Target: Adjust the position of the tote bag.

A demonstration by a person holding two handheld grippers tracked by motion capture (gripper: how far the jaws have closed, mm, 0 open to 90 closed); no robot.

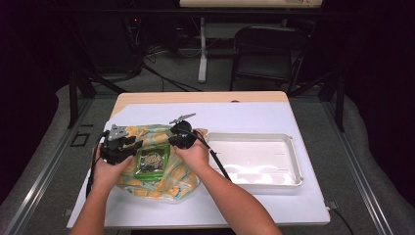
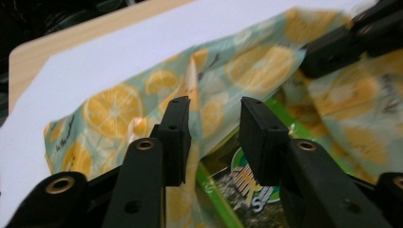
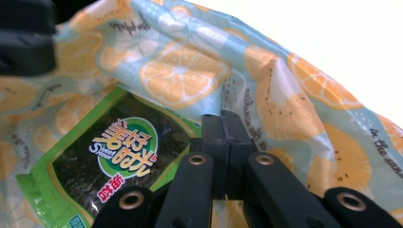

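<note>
Two grippers work a lemon-print bag (image 1: 161,171) on the bench: right gripper (image 3: 222,142) is clamped on its edge, left gripper (image 2: 214,137) stands apart, empty. Green snack pack (image 1: 152,159) lies in the mouth. Next, I judge: regrip the left edge.

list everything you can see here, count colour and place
bag: 1, pale blue-green with orange slices, on the sheet at left
snack pack: 1, green and dark, lying on the bag between the grippers
tray: 1, white, right of the bag
sheet: 1, white, covering the table
table: 1, light wood
chair: 1, black, beyond the table
left gripper: 1, black, jaws open above the bag's left edge
right gripper: 1, black, jaws shut at the bag's fabric
hands: 2, holding the grippers
</note>
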